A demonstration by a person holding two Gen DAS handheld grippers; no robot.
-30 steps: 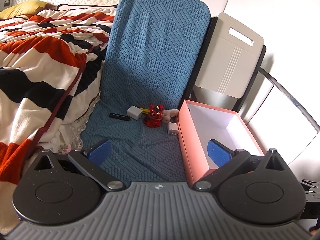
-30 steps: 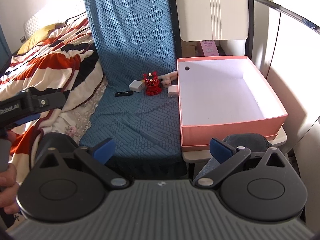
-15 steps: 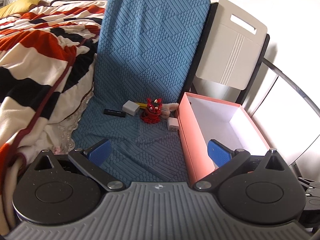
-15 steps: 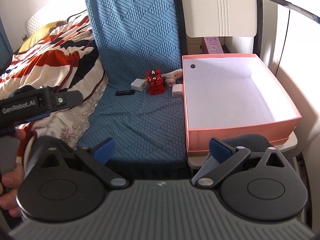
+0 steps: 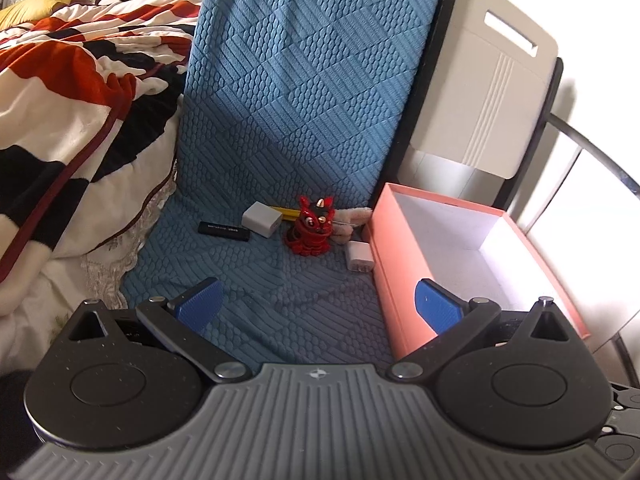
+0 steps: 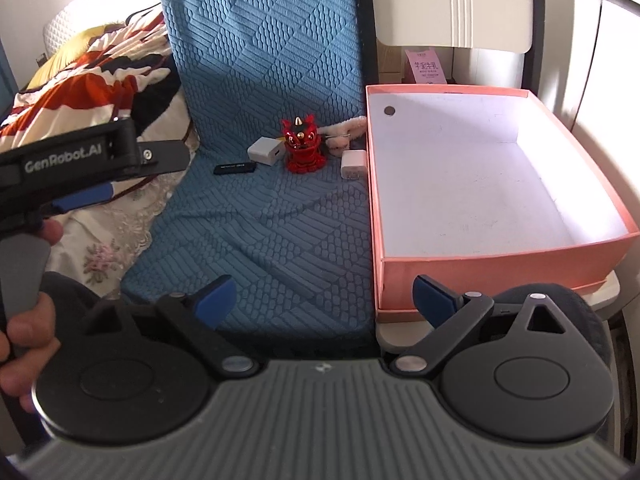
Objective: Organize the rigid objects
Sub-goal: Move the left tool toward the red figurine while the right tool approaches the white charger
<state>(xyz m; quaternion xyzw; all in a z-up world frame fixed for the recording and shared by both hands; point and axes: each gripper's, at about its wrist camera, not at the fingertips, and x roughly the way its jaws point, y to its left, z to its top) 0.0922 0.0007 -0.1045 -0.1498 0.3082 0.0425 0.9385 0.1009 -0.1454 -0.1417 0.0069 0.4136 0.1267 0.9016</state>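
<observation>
A red lion figurine [image 5: 310, 230] [image 6: 301, 148] stands on the blue textured mat [image 5: 280, 280] [image 6: 260, 220]. Beside it lie a black stick [image 5: 225, 228] [image 6: 235, 168], a white charger cube [image 5: 261, 219] [image 6: 266, 151], a second white plug [image 5: 360, 257] [image 6: 353, 163], a yellow pencil [image 5: 289, 211] and a pale fuzzy piece [image 5: 352, 217] [image 6: 345, 130]. An empty pink box [image 5: 394, 280] [image 6: 472, 266] stands right of them. My left gripper [image 5: 318, 306] and right gripper [image 6: 324, 300] are open and empty, short of the objects.
A striped red, black and white blanket [image 5: 68, 92] [image 6: 100, 64] lies on the left. A white board [image 5: 480, 92] [image 6: 452, 0] leans behind the box. The left gripper's body [image 6: 80, 160] and the hand holding it show at the left of the right wrist view.
Both grippers have moved forward toward the objects. The left gripper's body reaches further in from the left of the right wrist view. Nothing was grasped.
</observation>
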